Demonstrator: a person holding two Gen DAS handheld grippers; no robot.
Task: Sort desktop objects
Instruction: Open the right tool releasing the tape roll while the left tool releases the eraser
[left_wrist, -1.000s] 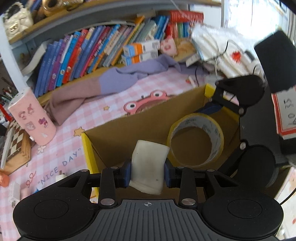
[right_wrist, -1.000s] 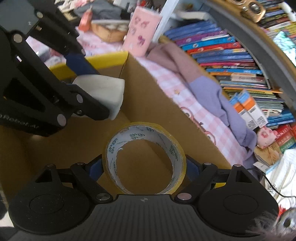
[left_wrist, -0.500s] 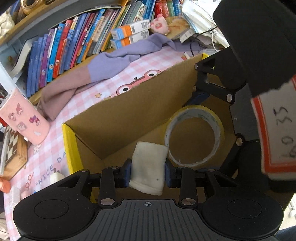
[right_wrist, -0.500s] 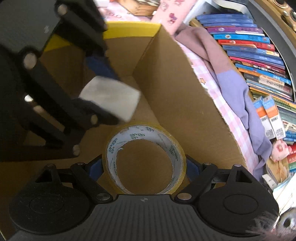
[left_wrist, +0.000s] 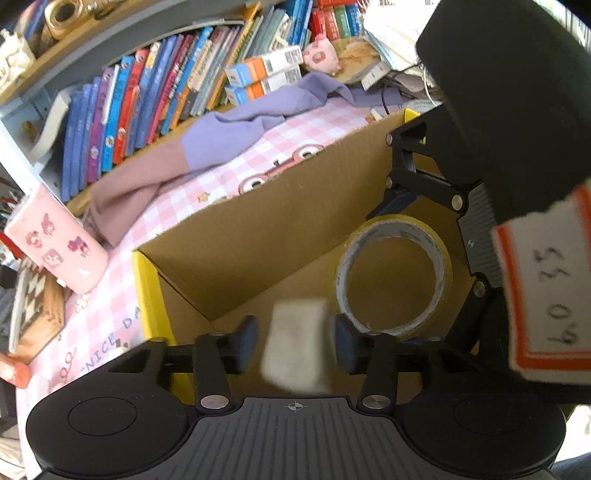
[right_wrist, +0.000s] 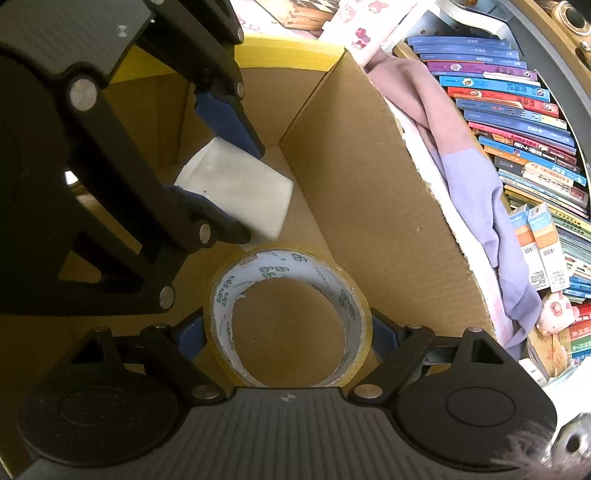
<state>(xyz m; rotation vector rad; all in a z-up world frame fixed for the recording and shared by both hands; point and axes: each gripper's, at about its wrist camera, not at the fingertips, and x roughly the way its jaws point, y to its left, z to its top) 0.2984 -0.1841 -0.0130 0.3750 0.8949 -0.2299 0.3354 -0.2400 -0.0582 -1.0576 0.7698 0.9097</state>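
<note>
Left gripper (left_wrist: 293, 339) released eraser (left_wrist: 295, 345), "NICE DAY" mat (left_wrist: 107, 354)

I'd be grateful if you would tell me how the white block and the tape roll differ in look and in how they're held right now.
The white block is a solid, off-white slab; the tape roll is a hollow yellowish ring with a printed white core. The block sits between the left gripper's opening jaws, with gaps to both pads, while the roll is clamped across its width by the right gripper. Both are down inside the cardboard box.
</note>
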